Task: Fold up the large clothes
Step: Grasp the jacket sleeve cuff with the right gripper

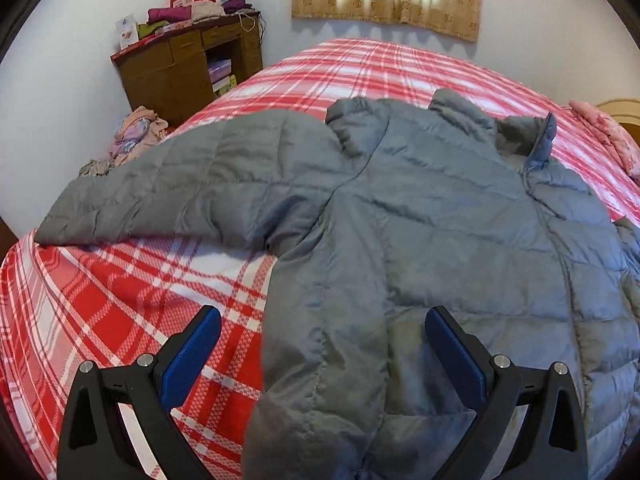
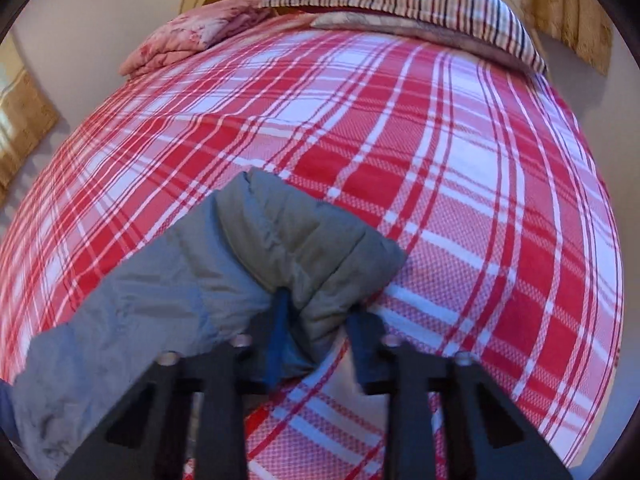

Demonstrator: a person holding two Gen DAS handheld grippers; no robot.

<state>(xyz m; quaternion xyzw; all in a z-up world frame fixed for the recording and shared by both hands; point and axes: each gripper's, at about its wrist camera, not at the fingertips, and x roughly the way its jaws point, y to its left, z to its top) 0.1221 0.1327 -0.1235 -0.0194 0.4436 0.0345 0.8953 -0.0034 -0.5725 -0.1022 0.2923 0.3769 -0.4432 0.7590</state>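
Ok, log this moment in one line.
left tool: open, over jacket | right tool: shut on sleeve | bed: jacket unfolded

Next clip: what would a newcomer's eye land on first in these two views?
A grey puffer jacket lies spread across the red plaid bed, one sleeve stretched out to the left. The left gripper hovers open over its hem, while the right gripper pinches the other sleeve's cuff.

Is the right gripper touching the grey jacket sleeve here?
Touching. In the right wrist view the right gripper has its jaws closed around the bunched cuff of the grey jacket sleeve, with fabric pinched between the blue pads.
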